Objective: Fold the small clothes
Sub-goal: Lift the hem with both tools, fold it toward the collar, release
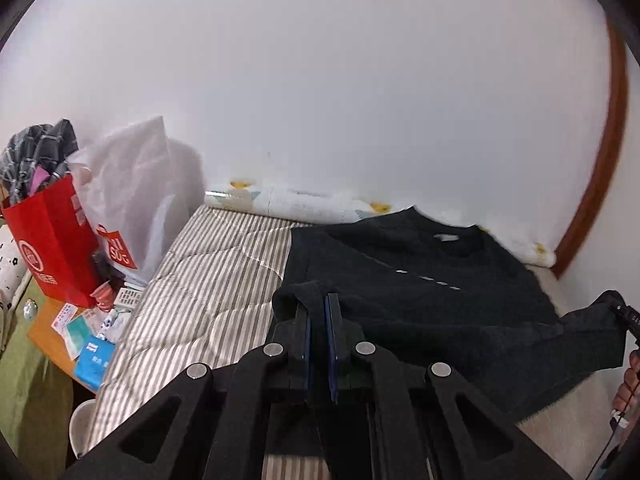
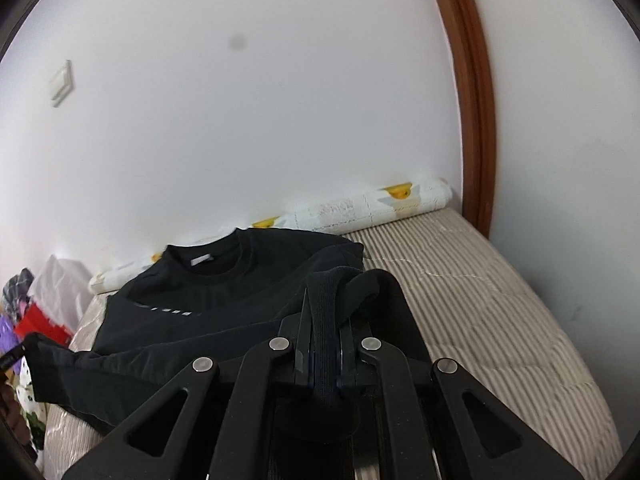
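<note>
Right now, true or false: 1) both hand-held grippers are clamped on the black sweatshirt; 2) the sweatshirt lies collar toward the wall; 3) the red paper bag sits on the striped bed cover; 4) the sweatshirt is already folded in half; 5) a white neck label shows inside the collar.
1) True: the left hand-held gripper and the right hand-held gripper each pinch an edge of the black long-sleeved sweatshirt.
2) True.
3) False: the red paper bag stands off the grey-and-white striped bed cover, beside it.
4) False: it is spread open, front up.
5) True: the white neck label is visible.
</note>
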Demonstrator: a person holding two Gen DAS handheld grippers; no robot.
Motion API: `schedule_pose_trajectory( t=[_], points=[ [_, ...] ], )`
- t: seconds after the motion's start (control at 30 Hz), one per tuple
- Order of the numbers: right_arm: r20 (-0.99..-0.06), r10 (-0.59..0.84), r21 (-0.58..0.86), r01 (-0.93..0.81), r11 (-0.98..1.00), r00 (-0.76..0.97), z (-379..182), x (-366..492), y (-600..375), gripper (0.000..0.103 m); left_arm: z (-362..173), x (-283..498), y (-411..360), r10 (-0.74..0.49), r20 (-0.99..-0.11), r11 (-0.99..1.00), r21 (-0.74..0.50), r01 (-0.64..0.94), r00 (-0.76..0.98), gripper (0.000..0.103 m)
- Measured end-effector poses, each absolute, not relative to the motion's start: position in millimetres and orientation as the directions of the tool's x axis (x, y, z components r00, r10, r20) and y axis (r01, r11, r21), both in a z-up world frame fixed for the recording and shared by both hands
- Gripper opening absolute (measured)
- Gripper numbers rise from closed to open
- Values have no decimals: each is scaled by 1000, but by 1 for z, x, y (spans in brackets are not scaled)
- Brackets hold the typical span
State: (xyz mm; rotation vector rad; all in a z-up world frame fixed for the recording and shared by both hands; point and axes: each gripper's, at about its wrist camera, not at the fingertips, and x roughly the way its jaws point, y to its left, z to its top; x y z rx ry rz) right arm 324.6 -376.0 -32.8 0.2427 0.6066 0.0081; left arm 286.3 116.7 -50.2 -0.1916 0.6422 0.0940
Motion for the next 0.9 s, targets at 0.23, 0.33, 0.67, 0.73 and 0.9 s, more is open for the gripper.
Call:
schedule_pose_trajectory(
  t=[0.23,0.33,0.67,0.73,0.9],
  points=[
    [-663,32,132,74,989,748,-85,387,-366,6,-91,334,114,68,-663,980,-95,-174,745,7],
    [-696,14,110,87,990,718,-102,402,-363,6,-103,342,112,79,-682,983,-67,-170,727,7],
    [-710,-44,20,82,996,702,-105,392,-360,31,-105,341,99,143,-677,987,40,-158,722,10],
    [-698,-46,16,81,997,714,-99,377,-364,37,-101,336,98,136,-679,988,38,-151,721,11],
    [-685,-26,52,85,995,728,-82,334,-379,50,-93,318,92,122,-697,991,43,-129,707,28]
  ],
)
